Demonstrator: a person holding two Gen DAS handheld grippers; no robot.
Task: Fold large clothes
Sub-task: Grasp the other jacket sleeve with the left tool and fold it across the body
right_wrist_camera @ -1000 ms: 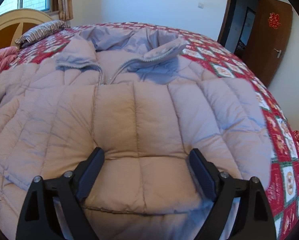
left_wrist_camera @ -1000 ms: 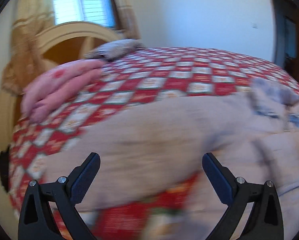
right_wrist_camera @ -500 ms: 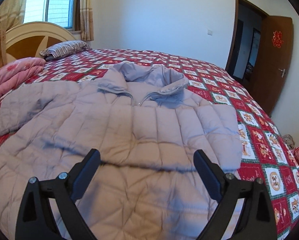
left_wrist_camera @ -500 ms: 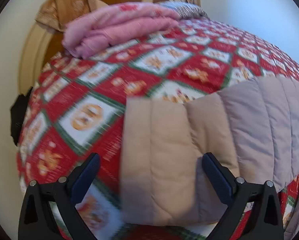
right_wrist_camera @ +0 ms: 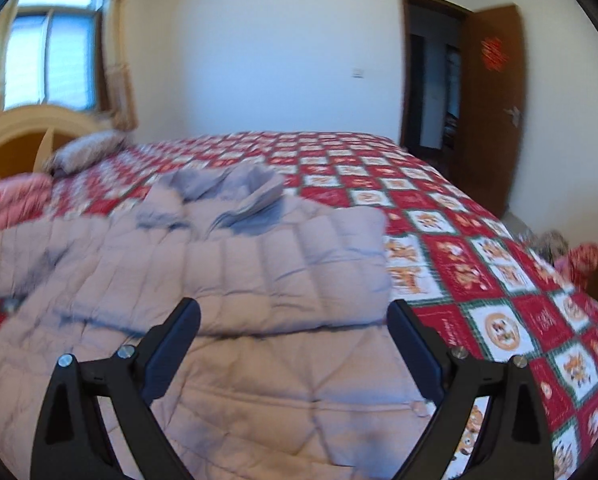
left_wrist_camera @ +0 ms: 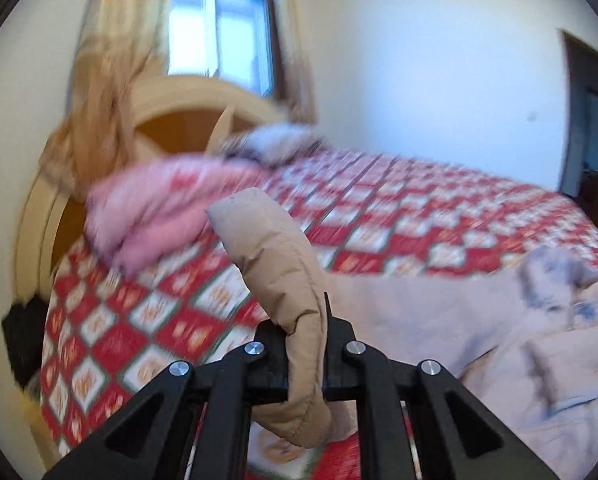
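The left gripper [left_wrist_camera: 305, 344] has just snapped shut, and it now pinches the end of the sleeve [left_wrist_camera: 277, 280] of the big puffy jacket [right_wrist_camera: 227, 292]. In the left wrist view the sleeve end sticks up from the pinched jaws in the lower middle of the frame and bends over toward the upper left, like a fat tan finger. The sleeve's long line runs from the pinched end away to the right side of that frame, where the jacket body lies flat on the red and white checked bedspread [left_wrist_camera: 399, 216]. So I think the next move has to carry the sleeve that way, to the right across the frame, and lay it over the body. The left hand is the one that can do this, since it already has the sleeve. The right gripper [right_wrist_camera: 295, 346] stands wide and holds nothing. In the right wrist view the jacket fills the lower left and middle of the frame, with its collar [right_wrist_camera: 227, 192] in the middle and its other side already folded in. The right gripper hangs over the near part of the jacket. A folded pink blanket [left_wrist_camera: 155, 208] lies near the headboard [left_wrist_camera: 171, 108] at the left, clear of the jacket.
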